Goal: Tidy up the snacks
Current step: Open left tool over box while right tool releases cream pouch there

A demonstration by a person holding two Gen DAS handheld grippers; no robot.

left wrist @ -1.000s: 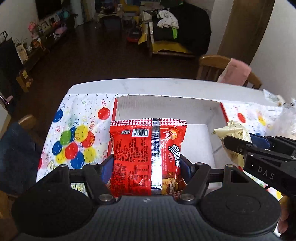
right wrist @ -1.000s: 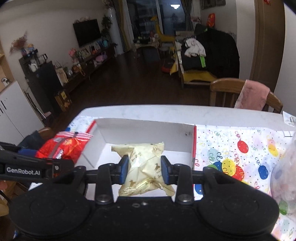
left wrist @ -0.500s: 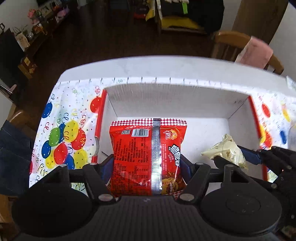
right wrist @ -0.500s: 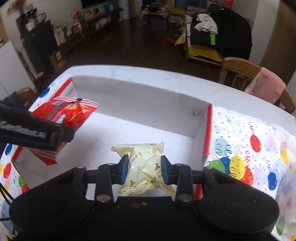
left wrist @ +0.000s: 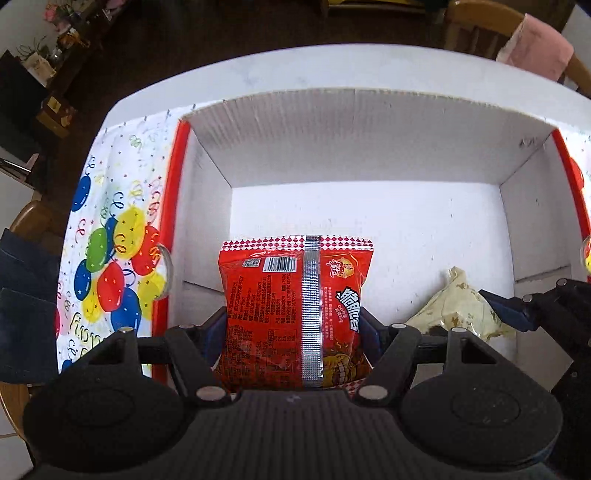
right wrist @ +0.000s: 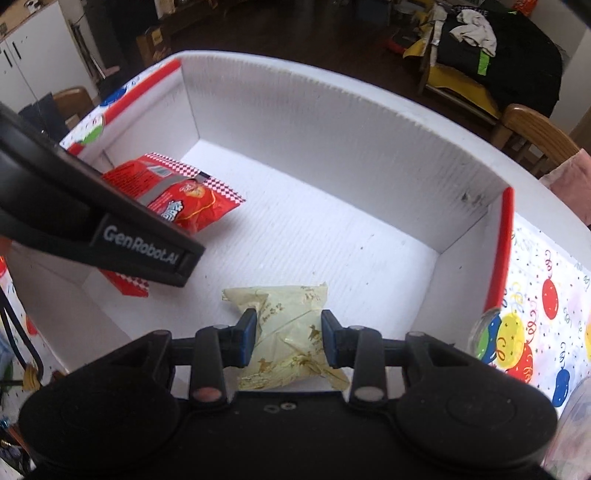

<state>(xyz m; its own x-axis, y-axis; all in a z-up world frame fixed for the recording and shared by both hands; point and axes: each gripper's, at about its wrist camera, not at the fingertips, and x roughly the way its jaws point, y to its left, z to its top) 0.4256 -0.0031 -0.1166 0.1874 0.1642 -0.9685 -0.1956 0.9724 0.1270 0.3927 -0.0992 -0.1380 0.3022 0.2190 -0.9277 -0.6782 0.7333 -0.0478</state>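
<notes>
Box [left wrist: 369, 133]: white corrugated carton, open top, red rims on its left and right walls; sits on the counter [left wrist: 295, 66] over a balloon-print cloth [left wrist: 110, 258]

Red packet [left wrist: 291, 314]: snack bag with checkered edge, barcode and silver back seam facing the left wrist camera; clamped between the blue pads of the left gripper [left wrist: 293, 332], inside the box near its left wall; whether it touches the box floor cannot be told. Also seen from the right wrist view [right wrist: 184, 195], partly behind the left gripper body [right wrist: 110, 229]

Yellow packet [right wrist: 291, 332]: pale cream wrapper with small gold figures, crumpled; pinched between the pads of the right gripper [right wrist: 288, 336], jaws drawn close on it; inside the box, toward the near right part. In the left wrist view it shows at right [left wrist: 458, 310] with the right gripper tips [left wrist: 517, 314] on it

Both grippers: pointing steeply down into the box, side by side, apart from each other

Surroundings: wooden chair [left wrist: 476, 22] with pink cloth [left wrist: 535, 48] beyond the counter; dark floor; sofa piled with clothes [right wrist: 491, 44]
</notes>
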